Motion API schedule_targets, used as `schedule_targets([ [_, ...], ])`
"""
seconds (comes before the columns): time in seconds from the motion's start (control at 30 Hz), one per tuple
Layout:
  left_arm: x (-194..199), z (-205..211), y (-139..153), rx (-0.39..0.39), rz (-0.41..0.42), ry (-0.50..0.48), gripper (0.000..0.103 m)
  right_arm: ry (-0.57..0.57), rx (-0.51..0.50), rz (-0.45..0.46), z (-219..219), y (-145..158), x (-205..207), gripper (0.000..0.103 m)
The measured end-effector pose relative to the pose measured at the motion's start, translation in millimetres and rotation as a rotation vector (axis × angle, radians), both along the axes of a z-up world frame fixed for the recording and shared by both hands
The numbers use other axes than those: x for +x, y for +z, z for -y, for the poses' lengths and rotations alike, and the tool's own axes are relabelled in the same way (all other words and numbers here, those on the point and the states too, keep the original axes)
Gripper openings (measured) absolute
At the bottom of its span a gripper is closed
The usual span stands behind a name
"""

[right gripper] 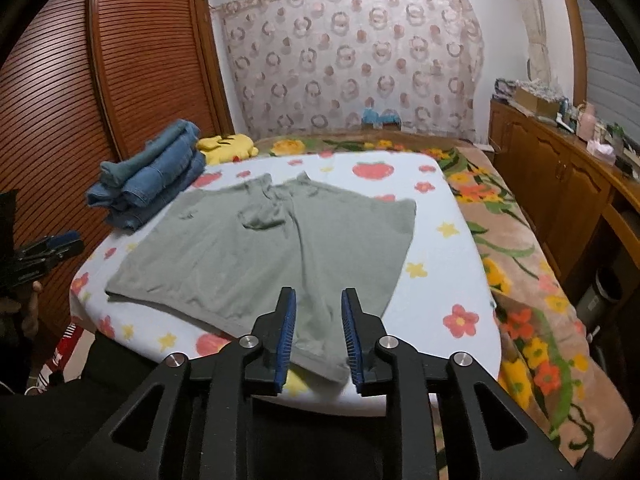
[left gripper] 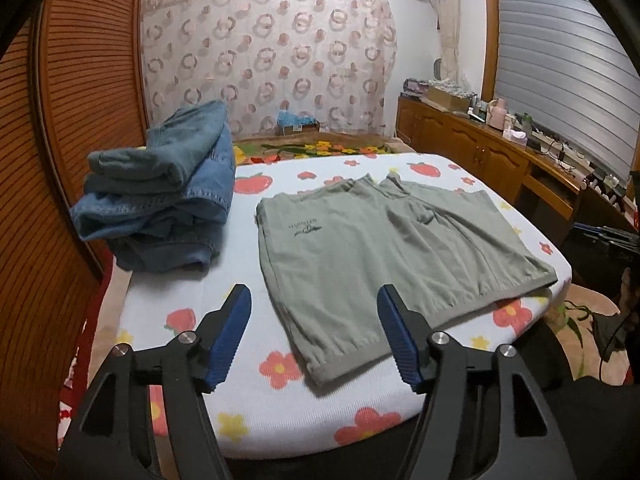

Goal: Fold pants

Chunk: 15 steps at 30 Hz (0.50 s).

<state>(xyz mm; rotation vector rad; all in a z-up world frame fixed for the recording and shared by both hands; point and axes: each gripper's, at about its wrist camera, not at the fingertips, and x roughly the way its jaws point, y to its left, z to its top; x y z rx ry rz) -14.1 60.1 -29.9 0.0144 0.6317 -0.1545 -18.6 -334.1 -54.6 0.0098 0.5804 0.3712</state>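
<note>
Left wrist view: the left gripper hangs with fingers spread wide and empty above the near hem of the grey-green cotton shorts, which lie flat on the white flower-print padded board, just beside a stack of folded blue denim jeans. Right wrist view: the right gripper hovers narrower, holding nothing, over the shorts' near corner. My worry is a pinch catching only the top layer, so the fold drags crooked.
</note>
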Motion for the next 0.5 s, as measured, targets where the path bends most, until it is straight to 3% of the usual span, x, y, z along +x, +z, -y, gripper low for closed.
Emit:
schedule_targets([
  [0.2, 24, 9, 2, 0.015, 0.017, -0.008, 0.068, 0.002, -0.005, 0.019, -3, -3, 16, 0.047],
  [0.5, 85, 23, -7, 0.069, -0.013, -0.031, 0.067, 0.045, -0.049, -0.018, -17, -17, 88, 0.048],
])
